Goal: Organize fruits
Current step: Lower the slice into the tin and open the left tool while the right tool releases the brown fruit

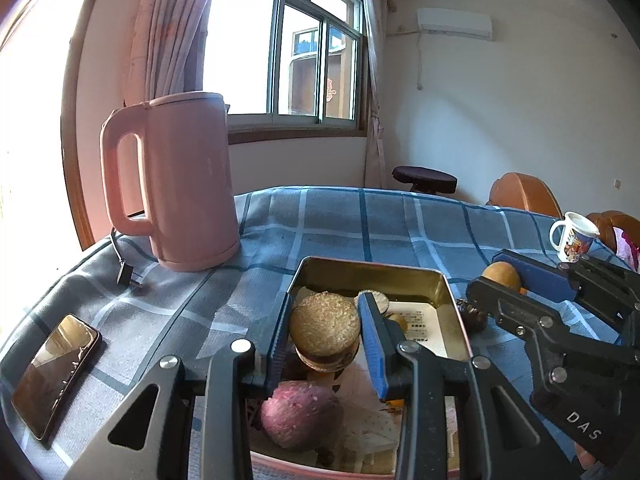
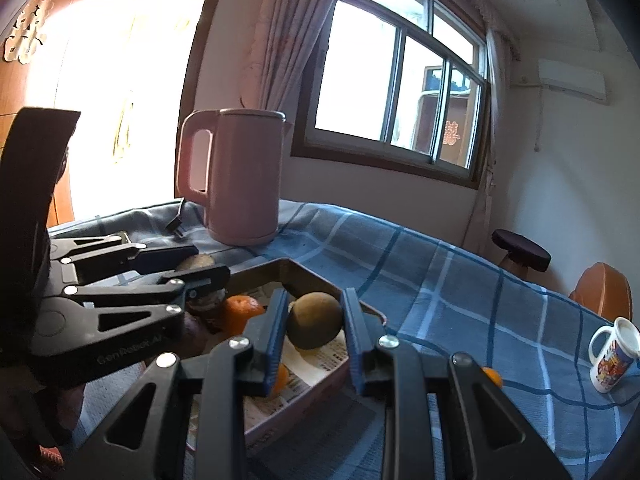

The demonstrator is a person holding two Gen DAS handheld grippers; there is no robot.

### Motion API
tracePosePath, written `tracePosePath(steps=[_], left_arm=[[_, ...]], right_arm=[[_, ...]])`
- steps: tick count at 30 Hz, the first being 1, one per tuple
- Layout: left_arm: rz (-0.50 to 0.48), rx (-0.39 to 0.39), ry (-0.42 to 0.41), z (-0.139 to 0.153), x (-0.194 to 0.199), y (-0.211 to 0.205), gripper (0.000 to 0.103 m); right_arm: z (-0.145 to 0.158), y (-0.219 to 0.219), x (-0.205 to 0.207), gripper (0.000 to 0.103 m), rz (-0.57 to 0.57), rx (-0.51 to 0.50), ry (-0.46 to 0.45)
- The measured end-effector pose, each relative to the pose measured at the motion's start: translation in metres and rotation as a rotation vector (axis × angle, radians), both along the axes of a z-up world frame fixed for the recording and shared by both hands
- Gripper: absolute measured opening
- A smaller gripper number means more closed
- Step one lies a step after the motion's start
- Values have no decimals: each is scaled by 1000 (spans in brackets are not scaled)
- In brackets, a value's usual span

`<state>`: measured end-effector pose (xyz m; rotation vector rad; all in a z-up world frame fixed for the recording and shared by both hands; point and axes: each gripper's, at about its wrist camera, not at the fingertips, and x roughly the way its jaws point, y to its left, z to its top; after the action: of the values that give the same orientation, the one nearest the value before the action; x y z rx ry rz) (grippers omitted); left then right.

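A metal tin point(image 1: 436, 276) lined with paper sits on the blue checked cloth. My left gripper point(image 1: 324, 332) is shut on a round brown fruit point(image 1: 324, 330) and holds it above the tin. A purple fruit point(image 1: 300, 416) lies in the tin below. My right gripper point(image 2: 314, 322) is shut on a brown kiwi-like fruit point(image 2: 314, 320) over the tin's right edge point(image 2: 320, 280). Oranges point(image 2: 240, 312) lie in the tin. In the left wrist view the right gripper point(image 1: 500, 276) holds its fruit point(image 1: 502, 276) to the right of the tin.
A pink kettle point(image 1: 184, 184) with its plug point(image 1: 130, 276) stands behind the tin. A phone point(image 1: 56, 372) lies at the left. A printed mug point(image 1: 574, 236) stands at the right. A dark fruit point(image 1: 472, 314) and a small orange point(image 2: 494, 376) lie on the cloth.
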<state>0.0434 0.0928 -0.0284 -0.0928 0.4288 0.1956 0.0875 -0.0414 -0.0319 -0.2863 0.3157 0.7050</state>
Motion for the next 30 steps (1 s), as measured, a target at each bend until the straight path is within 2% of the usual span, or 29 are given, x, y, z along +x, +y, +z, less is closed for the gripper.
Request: tracePosePath(steps=[14, 30], left_arm=[[-12, -10, 23, -5, -1, 6, 36], [-44, 27, 47, -7, -3, 0, 36]], right_arm=[[-13, 18, 5, 29, 20, -42, 48], [-27, 27, 14, 30, 39, -92, 123]])
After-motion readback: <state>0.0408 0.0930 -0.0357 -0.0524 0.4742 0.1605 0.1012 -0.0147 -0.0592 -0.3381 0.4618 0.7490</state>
